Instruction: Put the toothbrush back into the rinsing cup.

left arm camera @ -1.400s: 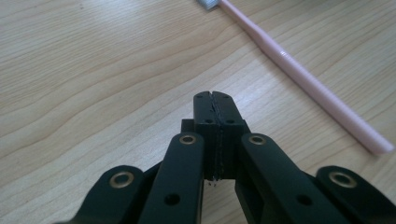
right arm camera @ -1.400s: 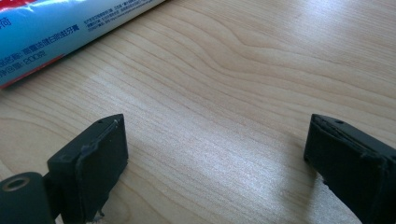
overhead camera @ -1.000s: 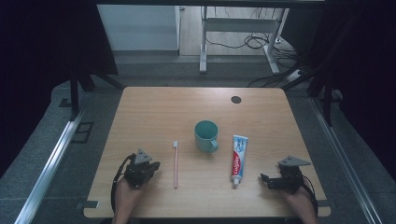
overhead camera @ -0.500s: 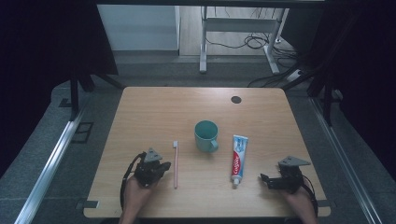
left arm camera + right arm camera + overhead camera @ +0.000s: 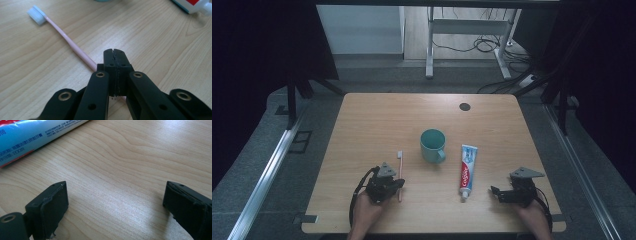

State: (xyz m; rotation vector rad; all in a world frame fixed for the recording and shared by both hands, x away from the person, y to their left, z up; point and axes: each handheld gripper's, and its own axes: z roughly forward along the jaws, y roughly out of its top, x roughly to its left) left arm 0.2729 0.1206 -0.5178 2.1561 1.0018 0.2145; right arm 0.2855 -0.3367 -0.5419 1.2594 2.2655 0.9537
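A pink toothbrush (image 5: 400, 170) with a white head lies flat on the wooden table (image 5: 377, 120), left of a teal cup (image 5: 432, 145). My left gripper (image 5: 396, 184) sits low over the rear of its handle. In the left gripper view the jaws (image 5: 114, 53) are pressed together, and the toothbrush handle (image 5: 65, 37) runs under them towards the upper left. A toothpaste tube (image 5: 467, 169) lies right of the cup, cap towards me. My right gripper (image 5: 495, 192) rests open near the table's front right. Its fingers (image 5: 50, 202) stand wide apart over bare wood, with the toothpaste tube (image 5: 32, 137) just beyond.
A dark round cable hole (image 5: 464, 106) is set in the table's far right. The toothpaste cap (image 5: 200, 6) shows at the upper right of the left gripper view. Beyond the table are a grey floor, metal frame legs (image 5: 429, 45) and cables.
My left gripper has slid right across the table until its jaws reach the toothbrush handle. The right gripper, cup and toothpaste have stayed put.
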